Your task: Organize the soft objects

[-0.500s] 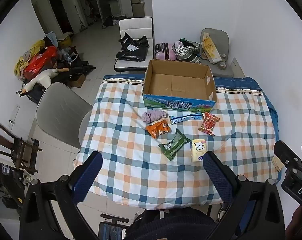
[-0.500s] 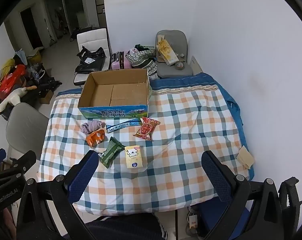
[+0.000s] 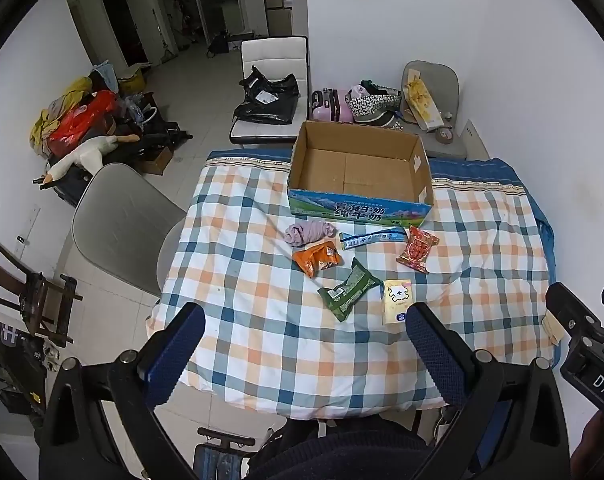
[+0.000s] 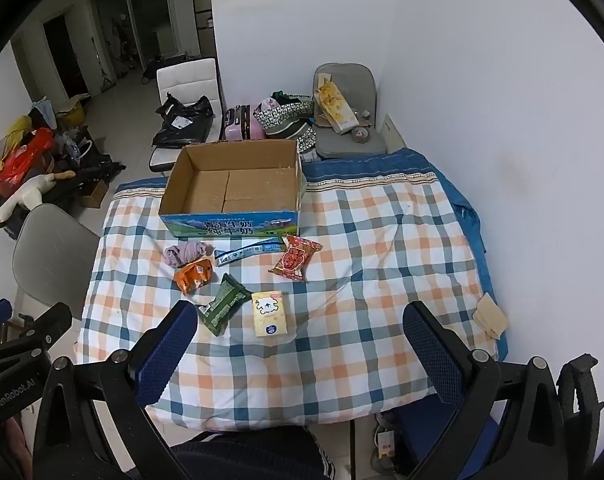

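Note:
An open, empty cardboard box (image 3: 360, 168) (image 4: 233, 184) stands at the far side of the checked table (image 3: 261, 320) (image 4: 362, 340). In front of it lie a purple cloth (image 3: 308, 232) (image 4: 185, 252), a blue tube sachet (image 3: 372, 238) (image 4: 247, 252), a red packet (image 3: 418, 249) (image 4: 295, 258), an orange packet (image 3: 317, 258) (image 4: 193, 276), a green packet (image 3: 348, 290) (image 4: 223, 304) and a yellow tissue pack (image 3: 398, 300) (image 4: 270, 313). My left gripper (image 3: 304, 356) and right gripper (image 4: 299, 354) are open and empty, held high above the table's near edge.
A grey chair (image 3: 121, 224) (image 4: 49, 256) stands at the table's left. A white chair with a black bag (image 3: 271, 92) and a grey chair with clutter (image 4: 346, 120) stand behind the table. A folded beige cloth (image 4: 490, 316) lies at the right edge. A white wall is on the right.

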### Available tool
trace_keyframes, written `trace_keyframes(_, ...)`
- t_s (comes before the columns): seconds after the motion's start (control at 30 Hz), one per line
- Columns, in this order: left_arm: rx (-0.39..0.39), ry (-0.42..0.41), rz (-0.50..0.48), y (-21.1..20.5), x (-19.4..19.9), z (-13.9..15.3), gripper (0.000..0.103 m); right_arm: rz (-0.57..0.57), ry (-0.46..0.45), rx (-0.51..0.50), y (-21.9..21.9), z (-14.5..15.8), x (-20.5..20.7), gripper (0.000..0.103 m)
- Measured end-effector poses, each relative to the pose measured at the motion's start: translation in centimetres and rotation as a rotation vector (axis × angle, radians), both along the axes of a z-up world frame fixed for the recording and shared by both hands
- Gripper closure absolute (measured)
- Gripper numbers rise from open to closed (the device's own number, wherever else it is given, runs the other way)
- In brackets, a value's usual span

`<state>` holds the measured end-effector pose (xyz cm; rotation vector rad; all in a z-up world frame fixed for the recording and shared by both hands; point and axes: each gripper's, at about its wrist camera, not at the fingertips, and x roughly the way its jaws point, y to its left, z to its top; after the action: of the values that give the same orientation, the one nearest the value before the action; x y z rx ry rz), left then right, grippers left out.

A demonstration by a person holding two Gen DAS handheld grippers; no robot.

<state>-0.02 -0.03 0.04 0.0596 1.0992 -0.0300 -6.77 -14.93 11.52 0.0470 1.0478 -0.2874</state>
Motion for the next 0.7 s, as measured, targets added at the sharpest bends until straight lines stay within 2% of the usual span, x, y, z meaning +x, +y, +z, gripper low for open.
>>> trace_keyframes(0.7, -0.009, -0.007, 0.003, 0.02, 0.0, 0.02, 0.0, -0.001, -0.008, -0.006, 0.05, 0.27, -0.16, 0.0)
